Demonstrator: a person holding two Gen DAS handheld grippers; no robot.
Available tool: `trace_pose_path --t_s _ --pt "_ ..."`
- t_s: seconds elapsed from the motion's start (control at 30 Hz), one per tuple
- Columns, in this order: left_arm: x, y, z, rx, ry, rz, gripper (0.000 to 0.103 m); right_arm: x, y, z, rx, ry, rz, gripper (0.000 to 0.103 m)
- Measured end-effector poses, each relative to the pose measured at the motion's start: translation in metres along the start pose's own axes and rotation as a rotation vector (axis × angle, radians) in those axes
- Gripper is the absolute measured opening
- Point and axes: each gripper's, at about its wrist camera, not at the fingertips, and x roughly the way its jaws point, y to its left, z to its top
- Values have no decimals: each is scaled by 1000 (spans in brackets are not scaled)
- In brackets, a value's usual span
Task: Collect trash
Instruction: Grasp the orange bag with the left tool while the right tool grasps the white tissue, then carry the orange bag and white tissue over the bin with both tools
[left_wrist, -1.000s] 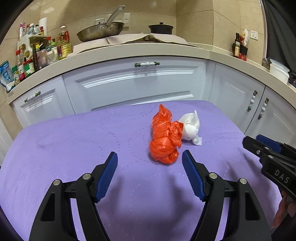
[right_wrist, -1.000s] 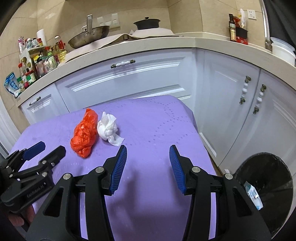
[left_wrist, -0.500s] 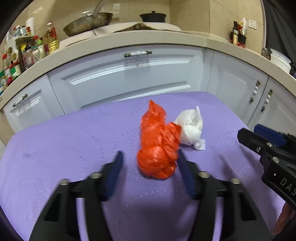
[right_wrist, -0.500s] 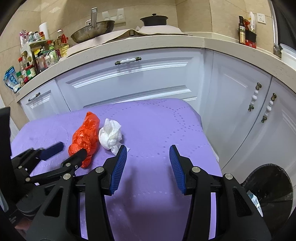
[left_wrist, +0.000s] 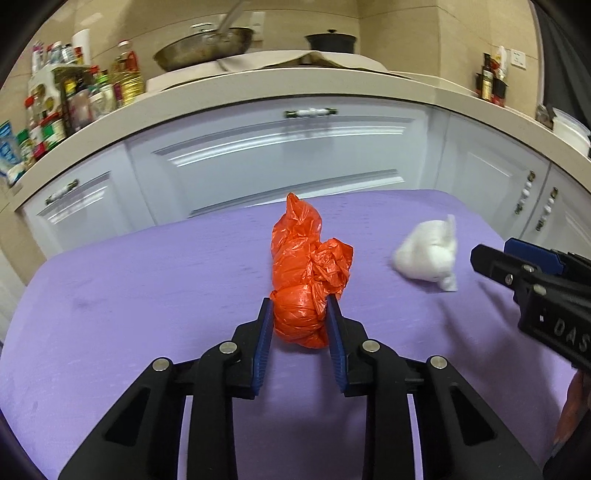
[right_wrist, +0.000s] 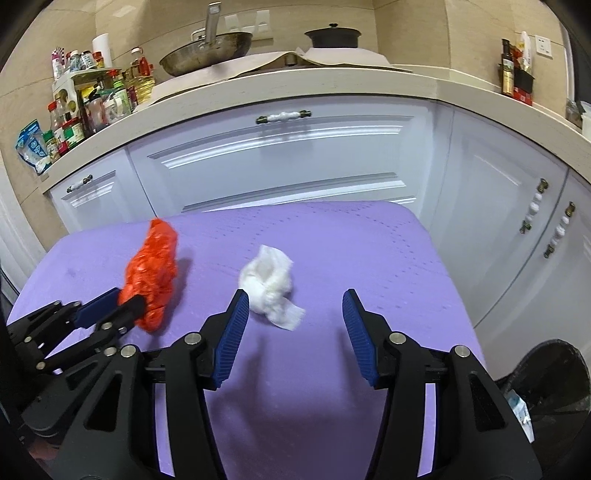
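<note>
The left gripper (left_wrist: 300, 314) was seen clamped on the lower end of the red bag (left_wrist: 306, 280), its jaws having just been closing, with both blue pads (left_wrist: 334, 325) pressed into the crumpled plastic. From the right wrist view the bag's lower end was partly hidden behind the left fingers (right_wrist: 99, 308). The right gripper (right_wrist: 293, 306) was held with its jaws standing apart, nothing pressed between them, the jaws having just been opening a little. The white wad (right_wrist: 267, 282) was found just beyond and between its tips, close to the left pad (right_wrist: 234, 328); contact could not be told. In the left wrist view the wad (left_wrist: 428, 254) was blurred. Both pieces were seen on the purple cloth (left_wrist: 147, 280), well apart from each other. A black bin (right_wrist: 554, 373) was cut off at the lower right edge, beside the cloth's corner. White cabinets (right_wrist: 288, 162) were seen behind, and a pan (right_wrist: 207, 51) and pot (right_wrist: 332, 37) on the counter above them.
</note>
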Motion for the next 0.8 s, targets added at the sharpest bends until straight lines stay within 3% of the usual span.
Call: trace_pose_path --t_s 0.17,0.43,0.5,0.53,0.57,0.8 --pt "-7 35 -6 -30 -7 62 29 18 15 8 -20 14 4 61" --pt "-7 74 -10 -95 2 112 29 56 22 12 -27 96 -31 63" --pt "-6 78 -11 -104 2 113 29 60 21 9 -26 112 -37 49" --pt "-6 78 -11 -105 1 113 29 63 21 8 -25 123 -36 33" --pt "-6 78 -11 -105 0 112 29 65 21 7 -21 135 -20 29" --pt "-9 76 -13 -108 -3 101 29 54 27 3 -48 119 -20 26"
